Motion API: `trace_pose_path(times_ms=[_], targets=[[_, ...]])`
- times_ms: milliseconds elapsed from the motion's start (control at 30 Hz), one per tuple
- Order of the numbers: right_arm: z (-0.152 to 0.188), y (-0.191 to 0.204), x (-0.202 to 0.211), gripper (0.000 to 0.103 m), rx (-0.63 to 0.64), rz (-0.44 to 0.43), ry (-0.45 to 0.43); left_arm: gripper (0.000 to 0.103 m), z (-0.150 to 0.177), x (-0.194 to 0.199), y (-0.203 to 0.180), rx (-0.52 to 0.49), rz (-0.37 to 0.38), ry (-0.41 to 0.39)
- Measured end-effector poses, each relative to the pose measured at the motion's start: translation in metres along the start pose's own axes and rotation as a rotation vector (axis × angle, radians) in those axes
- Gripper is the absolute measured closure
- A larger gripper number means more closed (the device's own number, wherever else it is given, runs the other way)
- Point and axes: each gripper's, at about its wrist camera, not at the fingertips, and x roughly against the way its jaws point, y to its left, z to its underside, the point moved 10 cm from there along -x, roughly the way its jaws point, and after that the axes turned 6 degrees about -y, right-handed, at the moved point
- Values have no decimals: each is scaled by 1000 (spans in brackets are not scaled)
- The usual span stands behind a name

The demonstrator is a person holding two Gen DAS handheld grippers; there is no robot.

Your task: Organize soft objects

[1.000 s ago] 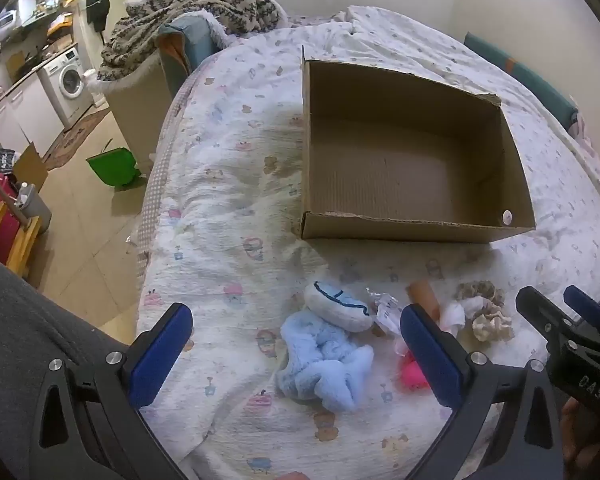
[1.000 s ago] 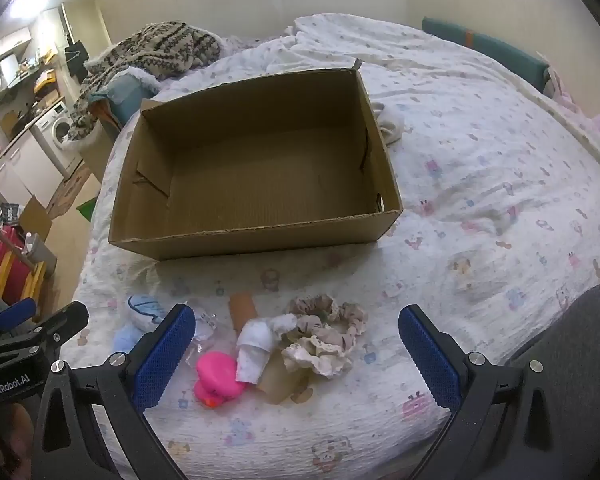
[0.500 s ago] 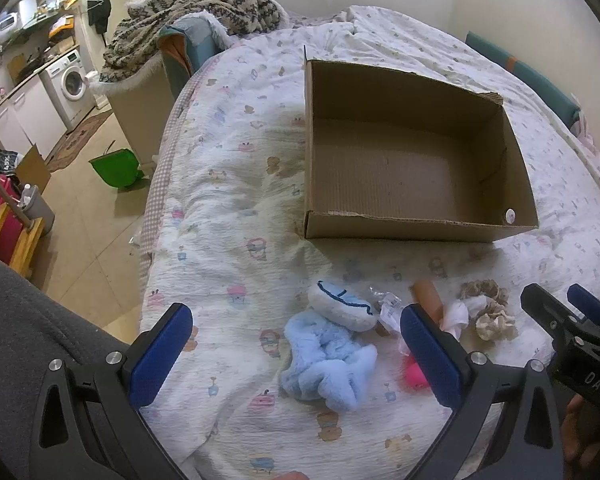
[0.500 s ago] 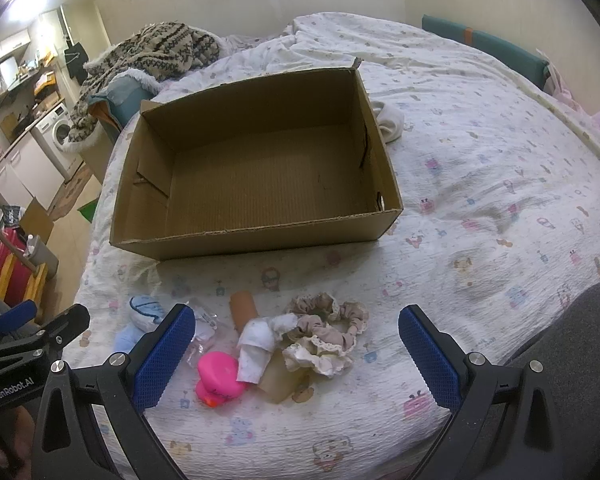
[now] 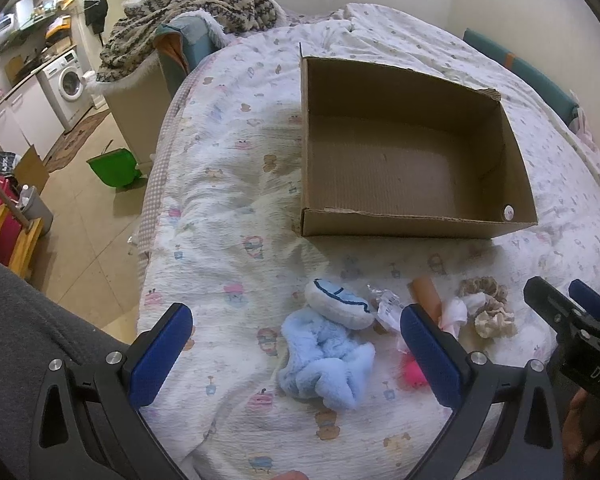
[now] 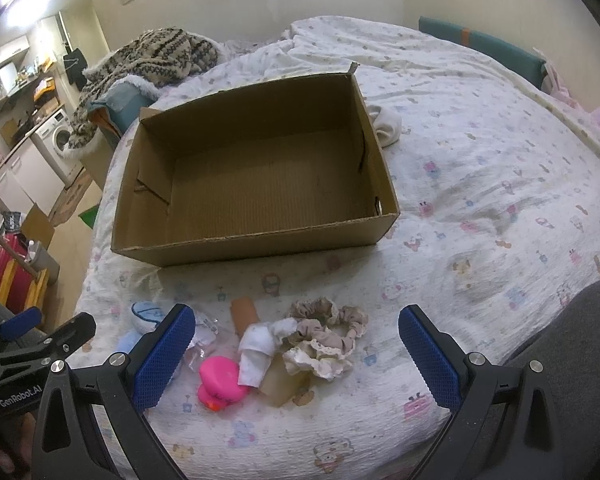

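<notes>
An empty cardboard box sits open on the bed. In front of it lie a light blue plush, a white and blue soft toy, a pink rubber duck, a white cloth, beige scrunchies and a brown tube. My left gripper is open above the blue plush, empty. My right gripper is open above the duck and scrunchies, empty.
The bed has a white patterned cover. A small white cloth lies behind the box. Left of the bed are the floor, a green bin, a washing machine and a knitted blanket on a chair.
Both grippers have drawn slightly back and up from the pile. Nothing was grasped and the objects have not moved.
</notes>
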Motion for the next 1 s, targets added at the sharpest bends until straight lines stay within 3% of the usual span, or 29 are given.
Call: trace_pose_path(times_ms=[1000], targets=[[0,1,0,0,-5,0,3,0,2,-1,0,2,7,14]])
